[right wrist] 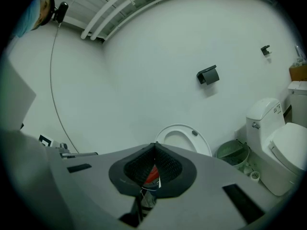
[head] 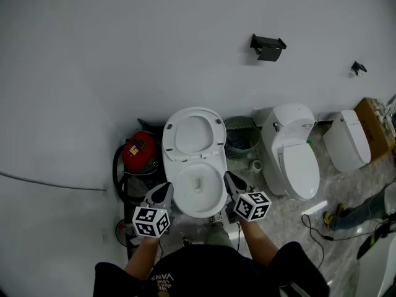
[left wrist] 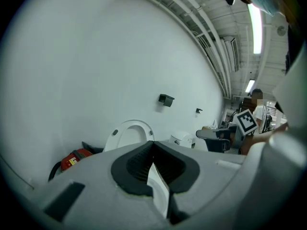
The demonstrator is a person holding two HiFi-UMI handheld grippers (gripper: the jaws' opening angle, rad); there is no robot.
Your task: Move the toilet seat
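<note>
Toilet seat was up, standing back against the white wall behind the open bowl, mid head view. L gripper was just beside the bowl's left side and R gripper just beside its right side, w/ the bowl btwn them. Couldn't tell if either touched the rim. Both grippers were fully closed, tips meeting, nothing held. In each gripper view the dark ribbed pads were pressed together at the tips, w/ the raised seat beyond and clear of them. Both pointed roughly toward the wall.

Red canister w/ a black hose sat on the floor left of the toilet, by the wall. Green mesh bin stood on the right, btwn this toilet and a 2nd toilet w/ its lid down. Further right were a 3rd white unit and a cardboard box. Black holder was fixed to the wall above the bin, w/ a smaller black fitting farther right. Person's forearms came in from the bottom edge.
</note>
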